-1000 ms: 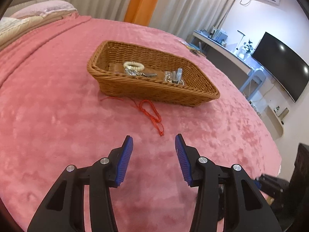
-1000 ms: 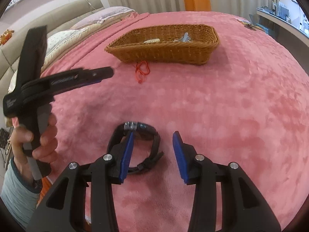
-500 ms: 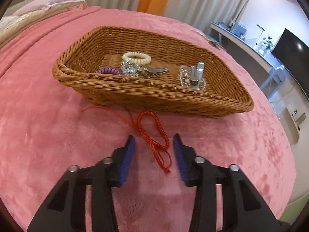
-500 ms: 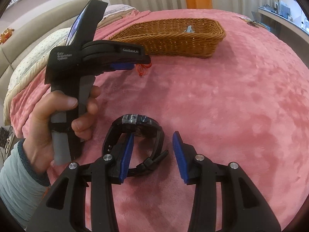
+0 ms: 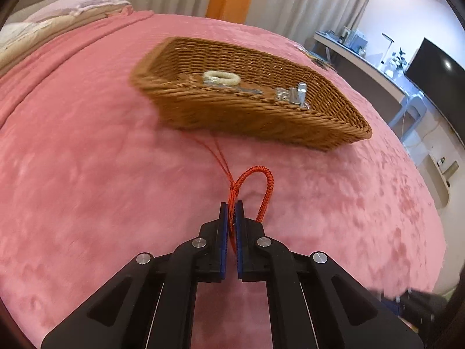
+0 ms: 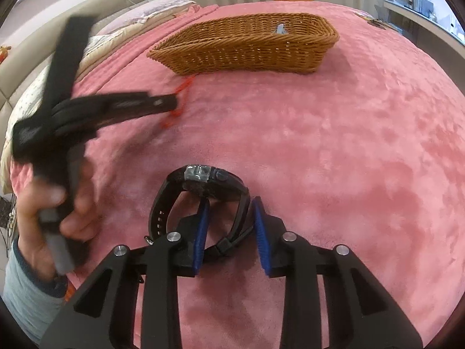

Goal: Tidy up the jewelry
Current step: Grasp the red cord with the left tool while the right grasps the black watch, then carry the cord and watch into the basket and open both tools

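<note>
Nearest to me, my right hand-held gripper (image 6: 229, 229) sits low over the pink bedspread (image 6: 334, 151) with its blue pads either side of one strap of a black watch (image 6: 203, 180). The jaws are closing, and the strap runs between them, but there is a gap on each side, so the pads do not press on it. The watch lies on its side on the bedspread, its face turned away from me and its other strap curving off to the left, outside the jaws.

My left hand-held gripper (image 5: 231, 208) is clenched on a red braided cord (image 5: 263, 186). The cord's strands are pinched between the blue pads, a loop of the braid stands out just past the fingertips, and two thin red threads run on from it toward the foot of the basket. In the right wrist view the same gripper shows blurred at the left, held in my left hand (image 6: 55, 212), a grey-blue sleeve (image 6: 26, 299) at the wrist.

Farther on, the brown wicker basket (image 5: 238, 119) rests on the bedspread. Inside it lie a cream beaded bracelet (image 5: 222, 77) and some silver pieces (image 5: 293, 94), too small to tell apart. Behind the bed hang pale curtains (image 5: 290, 0) with an orange strip between them.
</note>
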`<control>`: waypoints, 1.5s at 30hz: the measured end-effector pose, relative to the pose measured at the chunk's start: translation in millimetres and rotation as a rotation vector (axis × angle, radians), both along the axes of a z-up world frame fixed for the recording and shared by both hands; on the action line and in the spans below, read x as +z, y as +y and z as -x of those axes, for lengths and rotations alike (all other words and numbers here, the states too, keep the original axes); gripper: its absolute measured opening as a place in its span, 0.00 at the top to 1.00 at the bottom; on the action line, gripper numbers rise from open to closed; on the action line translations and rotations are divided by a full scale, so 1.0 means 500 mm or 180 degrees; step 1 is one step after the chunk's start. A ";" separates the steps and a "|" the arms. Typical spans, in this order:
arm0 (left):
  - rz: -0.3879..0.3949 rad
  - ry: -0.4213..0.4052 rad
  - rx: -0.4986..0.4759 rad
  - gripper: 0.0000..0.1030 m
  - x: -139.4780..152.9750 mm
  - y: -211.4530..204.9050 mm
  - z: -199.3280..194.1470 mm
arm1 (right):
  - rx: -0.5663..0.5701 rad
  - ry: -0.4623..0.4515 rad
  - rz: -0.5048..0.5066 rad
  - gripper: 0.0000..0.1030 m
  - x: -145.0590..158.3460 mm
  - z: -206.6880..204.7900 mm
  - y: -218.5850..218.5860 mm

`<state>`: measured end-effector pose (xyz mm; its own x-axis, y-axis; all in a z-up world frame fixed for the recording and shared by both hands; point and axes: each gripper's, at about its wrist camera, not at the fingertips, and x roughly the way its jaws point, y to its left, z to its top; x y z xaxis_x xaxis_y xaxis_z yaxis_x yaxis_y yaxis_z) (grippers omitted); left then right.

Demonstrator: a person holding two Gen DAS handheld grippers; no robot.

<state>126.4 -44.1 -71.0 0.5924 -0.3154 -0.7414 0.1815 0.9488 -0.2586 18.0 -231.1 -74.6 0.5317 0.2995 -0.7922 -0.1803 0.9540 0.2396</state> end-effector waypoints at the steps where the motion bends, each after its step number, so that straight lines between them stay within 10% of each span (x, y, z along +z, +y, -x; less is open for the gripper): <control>1: 0.0025 -0.0017 0.0018 0.98 0.004 0.014 0.013 | -0.0018 -0.0001 0.0002 0.74 0.000 -0.001 0.000; 14: 0.0049 -0.0160 -0.0001 0.98 0.016 0.065 0.130 | -0.0161 -0.0211 -0.0357 0.76 0.013 0.005 -0.030; 29: 0.0439 -0.0554 -0.0043 0.98 0.128 0.085 0.162 | -0.0387 -0.0886 -0.0423 0.76 0.174 -0.015 -0.078; 37: 0.0277 -0.1024 -0.0081 0.98 0.249 0.045 0.056 | -0.0408 -0.1158 -0.0290 0.76 0.279 -0.162 -0.077; 45: 0.0226 -0.0971 -0.0141 0.98 0.238 -0.015 -0.103 | -0.0423 -0.0974 -0.0092 0.76 0.256 -0.368 -0.056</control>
<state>178.1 -51.4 48.0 0.7686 -0.3905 -0.5068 0.3017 0.9197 -0.2512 201.9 -259.1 53.4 0.7796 0.2315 -0.5819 -0.1224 0.9676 0.2209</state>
